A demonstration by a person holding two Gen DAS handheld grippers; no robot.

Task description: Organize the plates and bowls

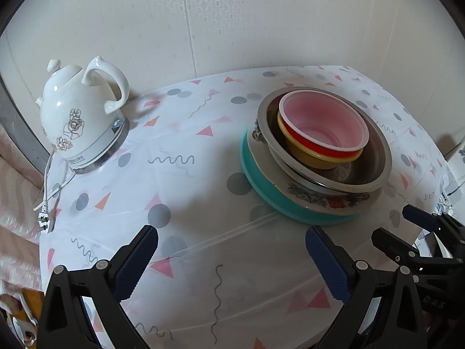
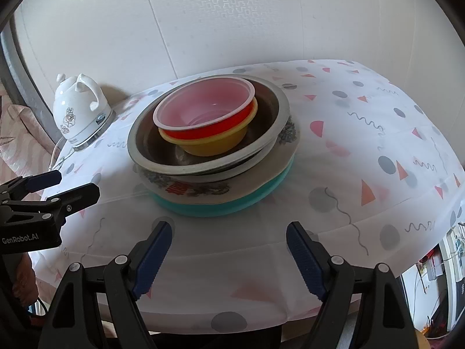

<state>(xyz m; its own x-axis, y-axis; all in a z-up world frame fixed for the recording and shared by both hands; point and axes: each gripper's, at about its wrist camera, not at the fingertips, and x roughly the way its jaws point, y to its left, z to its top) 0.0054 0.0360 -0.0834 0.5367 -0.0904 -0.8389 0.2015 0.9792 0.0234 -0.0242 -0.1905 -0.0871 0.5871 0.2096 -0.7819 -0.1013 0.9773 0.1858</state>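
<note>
One stack stands on the table: a teal plate (image 1: 261, 186) (image 2: 232, 203) at the bottom, a white flowered plate (image 1: 314, 197) (image 2: 203, 187) on it, then a steel bowl (image 1: 375, 168) (image 2: 145, 148), a yellow bowl (image 1: 308, 157) (image 2: 215, 145), and a red bowl (image 1: 322, 122) (image 2: 203, 107) with a pink inside on top. My left gripper (image 1: 231, 232) is open and empty over the cloth, front left of the stack; it also shows in the right wrist view (image 2: 77, 181). My right gripper (image 2: 229, 229) is open and empty just in front of the stack; it also shows in the left wrist view (image 1: 392, 224).
A white flowered kettle (image 1: 78, 116) (image 2: 80, 110) stands on its base at the table's back left, its cord (image 1: 46, 192) hanging over the left edge. The table (image 1: 203, 133) (image 2: 363, 133) has a patterned white cloth. A wall stands right behind it.
</note>
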